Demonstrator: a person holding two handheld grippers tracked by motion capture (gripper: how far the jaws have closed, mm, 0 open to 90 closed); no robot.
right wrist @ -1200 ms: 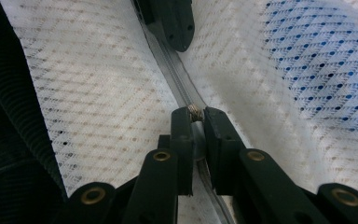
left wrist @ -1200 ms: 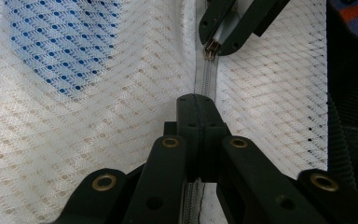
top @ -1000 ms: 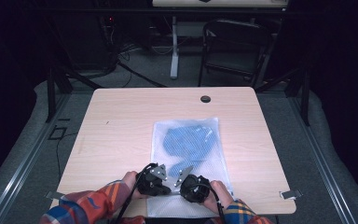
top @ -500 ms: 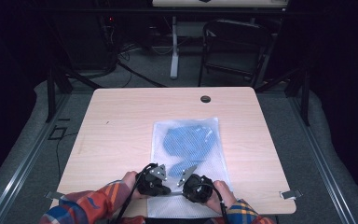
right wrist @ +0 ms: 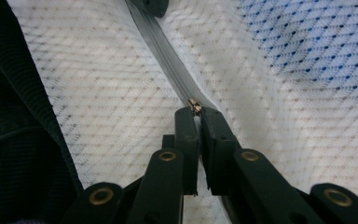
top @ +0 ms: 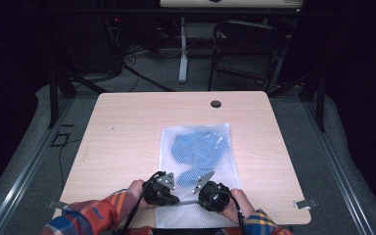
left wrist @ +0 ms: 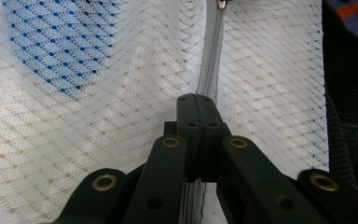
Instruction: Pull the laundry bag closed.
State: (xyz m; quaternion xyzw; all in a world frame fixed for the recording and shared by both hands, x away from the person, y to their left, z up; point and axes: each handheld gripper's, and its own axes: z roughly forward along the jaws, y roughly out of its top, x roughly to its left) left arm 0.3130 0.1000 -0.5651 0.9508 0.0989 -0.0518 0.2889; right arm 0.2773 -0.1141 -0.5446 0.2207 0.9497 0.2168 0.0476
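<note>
One white mesh bag (top: 198,166) with one grey zipper (left wrist: 209,70) and one brass zipper pull (right wrist: 195,105); one blue cloth (top: 198,149) inside it (folds uncountable); two grippers, left gripper (top: 162,188) and right gripper (top: 210,192); one tabletop (top: 122,142); one chair (top: 247,46) far behind.

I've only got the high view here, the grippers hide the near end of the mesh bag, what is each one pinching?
Observer: The left gripper has its jaws pressed together on the grey zipper.
Operator: And the right?
Observer: The right gripper is closed on the small metal zipper pull.
Operator: What's inside the bag?
Observer: A blue item shows through the white mesh bag; what it is, I cannot tell.
</note>
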